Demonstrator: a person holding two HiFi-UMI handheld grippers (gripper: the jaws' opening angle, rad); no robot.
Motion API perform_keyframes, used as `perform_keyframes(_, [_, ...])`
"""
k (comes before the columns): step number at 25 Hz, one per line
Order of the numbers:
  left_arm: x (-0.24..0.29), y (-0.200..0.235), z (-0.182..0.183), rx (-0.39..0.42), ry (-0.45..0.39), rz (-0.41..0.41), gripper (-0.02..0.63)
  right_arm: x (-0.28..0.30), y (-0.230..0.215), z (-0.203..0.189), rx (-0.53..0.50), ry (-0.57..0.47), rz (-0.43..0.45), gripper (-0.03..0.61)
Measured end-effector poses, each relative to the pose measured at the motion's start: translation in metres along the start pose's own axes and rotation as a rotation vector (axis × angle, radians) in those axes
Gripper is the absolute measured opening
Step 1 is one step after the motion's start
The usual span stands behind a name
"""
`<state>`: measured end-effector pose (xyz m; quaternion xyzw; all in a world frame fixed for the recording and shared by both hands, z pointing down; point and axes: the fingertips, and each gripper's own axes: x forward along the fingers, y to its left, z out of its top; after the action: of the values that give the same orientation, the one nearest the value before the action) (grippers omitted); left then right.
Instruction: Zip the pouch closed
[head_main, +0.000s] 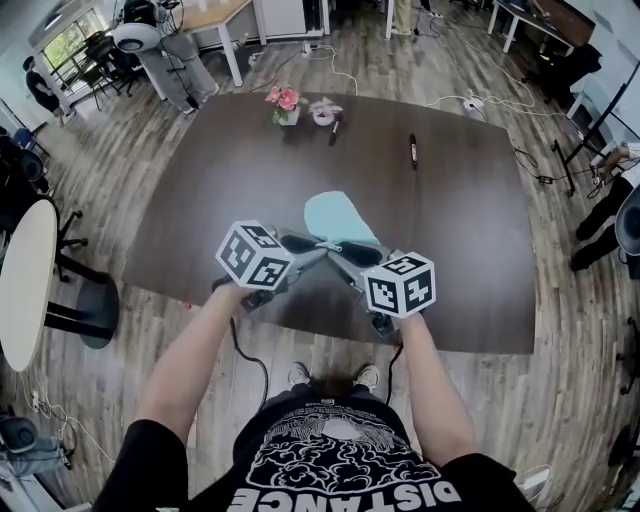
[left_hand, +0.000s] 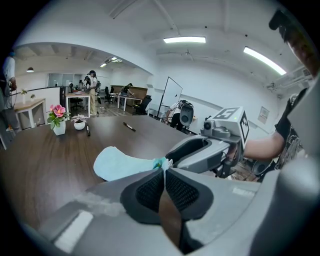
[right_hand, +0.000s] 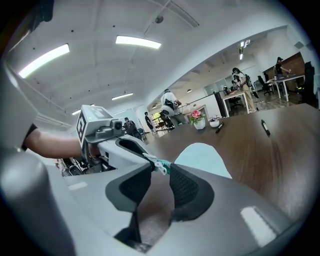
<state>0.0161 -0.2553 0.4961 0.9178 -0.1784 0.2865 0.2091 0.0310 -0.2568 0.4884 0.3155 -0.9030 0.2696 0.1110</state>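
One readable word, "DISTANCE", runs across the person's black shirt (head_main: 340, 470). The pale blue pouch (head_main: 340, 218) lies on the dark tabletop (head_main: 450, 200), its near end right at both tips: the left hand-held gripper (left_hand: 163, 171) is pressed together, pinching that end, while the right hand-held gripper (right_hand: 160, 172) stands slightly spread with the white zipper pull (right_hand: 156, 164) between its tips

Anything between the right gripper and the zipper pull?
Nothing visible. The zipper pull sits between the open fingers of the right gripper; the left gripper pinches the pouch end beside it.
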Motion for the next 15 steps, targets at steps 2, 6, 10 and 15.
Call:
perform_keyframes(2, [0.0006, 0.0015, 0.0001, -0.005, -0.004, 0.003, 0.019, 0.0015, -0.0016, -0.0012, -0.004, 0.006, -0.011, 0.116])
perform_keyframes(6, [0.0006, 0.0014, 0.0001, -0.018, -0.015, 0.006, 0.02, 0.0019, -0.0046, -0.0023, -0.012, 0.008, -0.048, 0.081])
perform_keyframes(10, [0.0004, 0.0033, -0.0016, -0.043, -0.03, 0.018, 0.02, 0.0041, -0.0013, -0.003, -0.009, 0.004, -0.05, 0.029])
perform_keyframes(15, [-0.0007, 0.0039, -0.0076, -0.073, -0.038, 0.074, 0.02, 0.0058, 0.0032, -0.008, -0.018, 0.014, -0.061, 0.011])
